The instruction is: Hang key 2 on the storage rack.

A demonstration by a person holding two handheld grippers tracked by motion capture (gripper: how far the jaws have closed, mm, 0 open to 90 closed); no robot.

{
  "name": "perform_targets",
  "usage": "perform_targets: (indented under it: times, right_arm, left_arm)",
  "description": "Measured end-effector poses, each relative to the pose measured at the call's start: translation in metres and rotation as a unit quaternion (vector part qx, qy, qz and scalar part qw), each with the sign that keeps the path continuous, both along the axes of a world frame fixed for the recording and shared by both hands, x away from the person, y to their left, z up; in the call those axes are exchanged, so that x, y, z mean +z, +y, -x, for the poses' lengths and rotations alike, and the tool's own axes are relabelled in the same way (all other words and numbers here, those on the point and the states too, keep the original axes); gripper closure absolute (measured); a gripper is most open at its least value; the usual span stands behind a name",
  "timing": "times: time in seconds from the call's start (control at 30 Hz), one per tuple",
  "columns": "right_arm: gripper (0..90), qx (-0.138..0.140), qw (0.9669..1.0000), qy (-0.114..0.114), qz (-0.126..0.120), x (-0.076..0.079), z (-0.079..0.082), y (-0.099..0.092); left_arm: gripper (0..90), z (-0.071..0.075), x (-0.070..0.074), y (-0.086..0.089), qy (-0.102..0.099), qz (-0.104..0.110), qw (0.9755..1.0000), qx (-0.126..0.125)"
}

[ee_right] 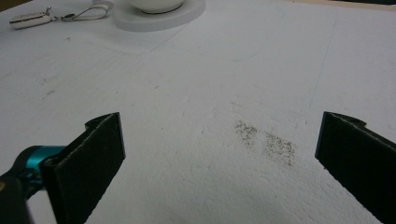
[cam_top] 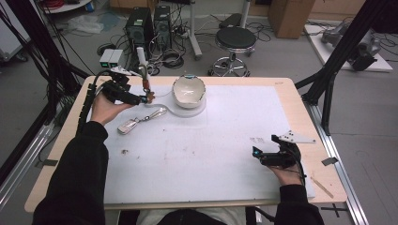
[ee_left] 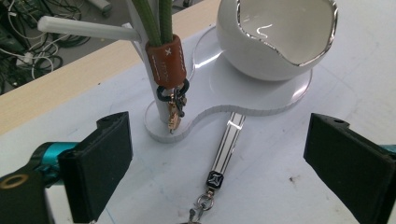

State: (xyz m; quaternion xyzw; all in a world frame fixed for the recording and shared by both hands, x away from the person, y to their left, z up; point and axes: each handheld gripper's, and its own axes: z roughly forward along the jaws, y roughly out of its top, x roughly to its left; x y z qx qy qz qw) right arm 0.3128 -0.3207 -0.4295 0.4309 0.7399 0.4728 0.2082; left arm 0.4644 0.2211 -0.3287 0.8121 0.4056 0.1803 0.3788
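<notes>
Wooden surface (cam_top: 300, 101) covered over most of its top by a white mat (cam_top: 211, 150). At the far edge of the mat, left of centre, a clear acrylic stand base (ee_left: 261, 100) carries a white egg-shaped bowl (cam_top: 188, 91) with a jagged silver-lined rim, opening upward. The narrower lobe of the same base, toward the far-left corner, bears a white branching post (ee_left: 140, 32). Hanging against the post: two green cords (ee_left: 156, 18) gathered in a brown leather sleeve (ee_left: 166, 60) with a white cross stitch, a black ring and a small gold-coloured charm (ee_left: 173, 114) below it, the charm tip just above the base. On the mat near the base, a key fob (cam_top: 127, 125) lies flat, joined by a swivel clip to a striped strap (ee_left: 227, 142) that runs up to touch the base edge. Left tool (cam_top: 146, 97) is held at the far-left part of the surface, just beside the post; in the left gripper view its jaws stand wide apart with nothing between them, the charm and strap ahead of them. Right tool (cam_top: 256, 152) rests low near the near-right corner of the mat, well apart from the stand; jaws wide apart, gripping nothing, over bare mat with a grey smudge (ee_right: 268, 140) ahead.
</notes>
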Motion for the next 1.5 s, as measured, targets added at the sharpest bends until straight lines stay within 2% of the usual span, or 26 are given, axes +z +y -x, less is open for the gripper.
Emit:
perform_targets:
  times: [0.6, 0.63, 0.73, 0.77, 0.87, 1.07, 1.3, 1.43, 1.5]
  right_arm:
    - [0.4, 0.000, 1.0000, 0.000, 0.001, 0.000, 0.000, 0.000]
    - [0.4, 0.000, 1.0000, 0.000, 0.001, 0.000, 0.000, 0.000]
    - [0.4, 0.000, 1.0000, 0.002, 0.001, 0.000, 0.000, 0.000]
    - [0.4, 0.000, 1.0000, 0.002, 0.000, 0.000, 0.000, 0.000]
    - [0.4, -0.001, 1.0000, 0.001, 0.001, 0.000, 0.000, 0.000]
    - [0.4, -0.001, 1.0000, 0.001, 0.002, -0.001, 0.000, -0.001]
    - [0.4, -0.003, 1.0000, 0.002, 0.003, -0.001, 0.000, -0.002]
    - [0.4, -0.003, 1.0000, 0.002, 0.004, -0.001, 0.000, -0.001]
    - [0.4, -0.004, 1.0000, 0.003, 0.007, -0.002, 0.000, -0.001]
  left_arm:
    - [8.2, -0.001, -0.019, -0.013, 0.015, -0.022, 0.9995, -0.018]
    - [8.2, 0.000, -0.021, -0.015, 0.007, -0.032, 0.9993, -0.018]
    - [8.2, 0.000, -0.023, -0.017, 0.005, -0.035, 0.9992, -0.017]
    - [8.2, -0.001, -0.027, -0.019, 0.014, -0.035, 0.9991, -0.021]
    - [8.2, -0.002, -0.030, -0.022, 0.015, -0.041, 0.9987, -0.025]
    - [8.4, -0.005, -0.040, -0.031, 0.032, -0.049, 0.9976, -0.036]
    - [10.2, -0.011, -0.054, -0.036, 0.059, -0.057, 0.9952, -0.053]
    - [14.8, -0.013, -0.060, -0.039, 0.064, -0.054, 0.9945, -0.063]
    - [15.8, -0.016, -0.068, -0.044, 0.064, -0.063, 0.9936, -0.068]
